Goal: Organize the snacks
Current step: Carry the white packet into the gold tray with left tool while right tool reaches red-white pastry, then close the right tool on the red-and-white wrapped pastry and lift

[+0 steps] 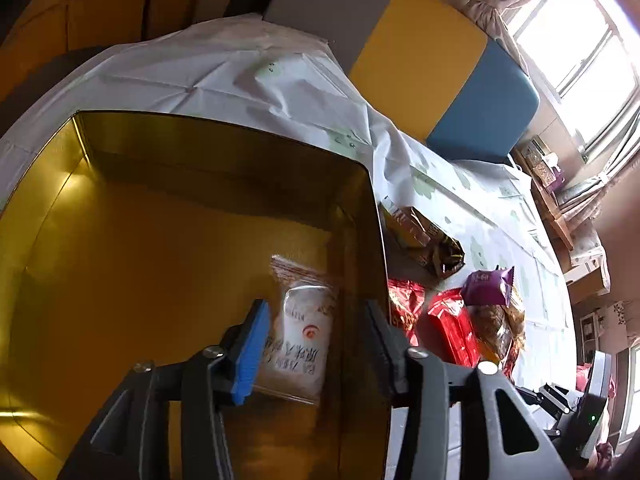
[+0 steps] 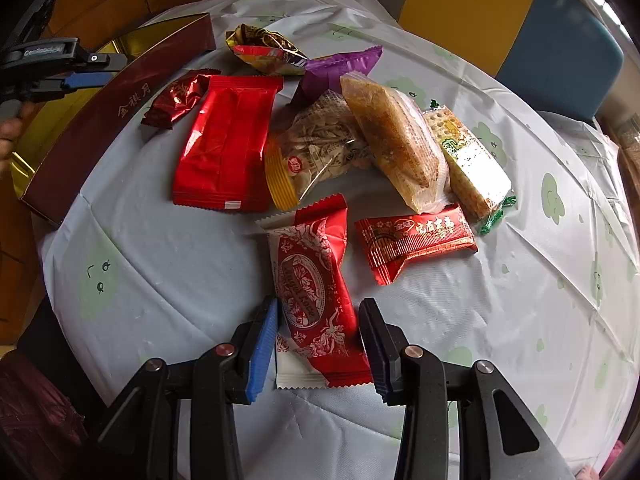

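The gold-lined box (image 1: 160,240) at the counter's (image 2: 180,288) left edge holds one white snack packet (image 1: 300,332). The left gripper's (image 1: 316,344) fingers stand apart around that packet, not pressing it. The right gripper's (image 2: 320,344) fingers straddle a red-and-white packet (image 2: 316,296) near the counter's front edge; contact is unclear.

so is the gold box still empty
No, one white snack packet already lies on the floor of the gold box.
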Action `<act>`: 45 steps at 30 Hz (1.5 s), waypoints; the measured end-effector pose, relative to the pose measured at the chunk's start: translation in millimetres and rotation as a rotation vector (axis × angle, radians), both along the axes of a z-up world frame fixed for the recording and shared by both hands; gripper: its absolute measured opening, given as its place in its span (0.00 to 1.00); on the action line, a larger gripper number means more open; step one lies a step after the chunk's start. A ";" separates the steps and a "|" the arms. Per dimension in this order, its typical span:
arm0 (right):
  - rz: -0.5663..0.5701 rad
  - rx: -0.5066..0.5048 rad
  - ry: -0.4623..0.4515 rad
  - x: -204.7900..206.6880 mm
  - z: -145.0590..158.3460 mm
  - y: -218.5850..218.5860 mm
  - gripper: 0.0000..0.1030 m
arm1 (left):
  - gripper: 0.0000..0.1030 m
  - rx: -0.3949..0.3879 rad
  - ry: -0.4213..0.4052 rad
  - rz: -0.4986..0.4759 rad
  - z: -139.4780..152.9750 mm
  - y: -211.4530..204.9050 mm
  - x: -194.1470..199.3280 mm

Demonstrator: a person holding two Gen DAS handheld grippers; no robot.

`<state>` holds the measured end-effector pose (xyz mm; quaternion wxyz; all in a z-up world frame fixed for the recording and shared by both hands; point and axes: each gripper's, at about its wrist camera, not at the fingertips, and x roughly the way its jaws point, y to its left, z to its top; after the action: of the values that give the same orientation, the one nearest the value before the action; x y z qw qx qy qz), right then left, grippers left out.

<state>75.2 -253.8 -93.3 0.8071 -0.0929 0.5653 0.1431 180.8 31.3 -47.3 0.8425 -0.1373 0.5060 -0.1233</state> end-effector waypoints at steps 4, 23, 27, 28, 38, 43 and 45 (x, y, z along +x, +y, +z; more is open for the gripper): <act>-0.004 0.004 0.001 1.7 -0.4 -0.4 0.41 | 0.51 0.049 -0.021 -0.007 3.2 -2.5 -18.2; -0.017 0.002 -0.014 0.9 -1.9 -3.4 0.40 | 0.51 0.248 -0.163 -0.052 15.4 -9.3 -120.3; -0.091 -0.078 -0.043 4.9 -4.6 -8.6 0.83 | 0.51 0.288 -0.210 -0.039 17.7 -11.8 -130.6; -0.102 -0.058 -0.034 7.3 -4.5 -11.1 0.81 | 0.51 0.296 -0.216 -0.038 18.3 -11.8 -131.2; -0.057 -0.019 -0.123 4.5 -2.3 14.7 0.37 | 0.51 0.357 -0.251 -0.033 19.8 -13.9 -140.7; -0.086 0.023 -0.095 7.5 -2.9 8.2 0.38 | 0.51 0.359 -0.242 -0.015 19.0 -9.6 -142.4; -0.086 0.014 -0.101 9.3 -3.4 5.8 0.38 | 0.51 0.356 -0.242 -0.008 19.8 -8.1 -143.0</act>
<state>84.5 -248.1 -96.7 0.8406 -0.0701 0.5262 0.1074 37.9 23.2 -27.5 0.9077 0.0314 0.4154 -0.0512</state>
